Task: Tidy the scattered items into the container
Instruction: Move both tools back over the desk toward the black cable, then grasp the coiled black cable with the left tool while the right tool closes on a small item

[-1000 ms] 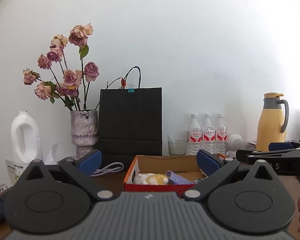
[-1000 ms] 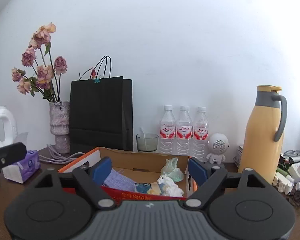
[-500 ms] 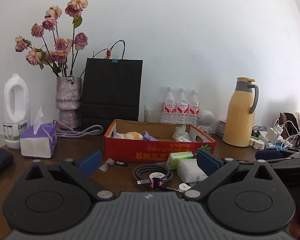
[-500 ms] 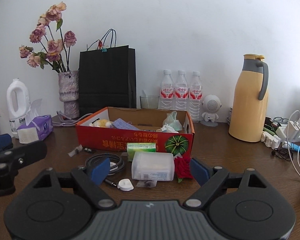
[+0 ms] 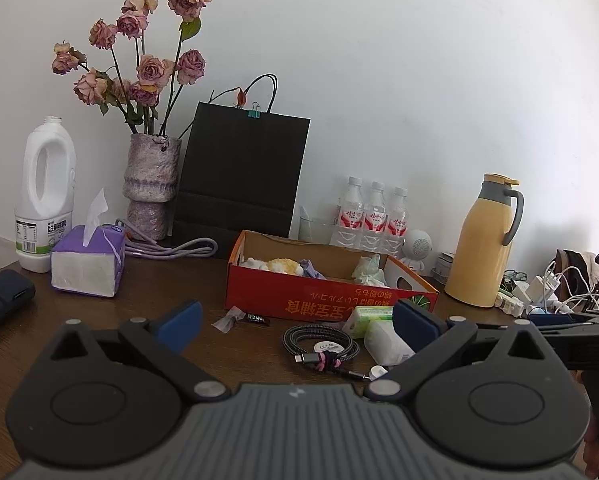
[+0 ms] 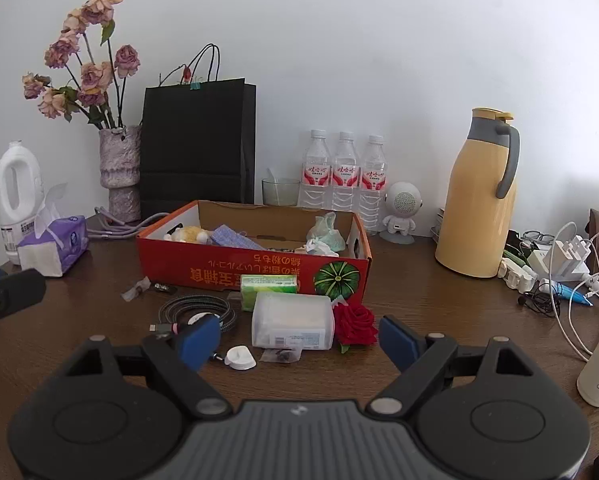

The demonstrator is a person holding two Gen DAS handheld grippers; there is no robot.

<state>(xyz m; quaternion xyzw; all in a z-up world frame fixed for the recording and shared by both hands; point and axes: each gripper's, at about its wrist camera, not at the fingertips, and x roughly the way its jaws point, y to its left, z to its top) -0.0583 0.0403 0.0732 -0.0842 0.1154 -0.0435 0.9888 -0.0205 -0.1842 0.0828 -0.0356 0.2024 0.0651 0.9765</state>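
Observation:
An orange-red cardboard box (image 6: 255, 276) (image 5: 319, 300) stands mid-table with a plush toy, cloth and crumpled tissue inside. In front of it lie a coiled braided cable (image 6: 197, 312) (image 5: 319, 344), a green tissue pack (image 6: 269, 284) (image 5: 369, 314), a clear plastic case (image 6: 293, 322) (image 5: 387, 344), a red rose (image 6: 355, 322), a white hook (image 6: 239, 358), a small wrapper (image 6: 135, 289) (image 5: 229, 318) and a small dark packet (image 6: 281, 355). My right gripper (image 6: 299, 338) is open, hovering just before the plastic case. My left gripper (image 5: 297, 320) is open too, short of the cable.
Along the wall stand a white jug (image 6: 17, 196), a purple tissue box (image 6: 55, 246), a vase of dried roses (image 6: 119, 172), a black paper bag (image 6: 197, 144), a glass, three water bottles (image 6: 345, 176), a small white speaker and a yellow thermos (image 6: 477, 196). Chargers and cables crowd the right edge (image 6: 559, 268).
Both views dropped from the wall and box top to the tabletop, so the scattered items in front of the box came into sight. Both grippers stayed open.

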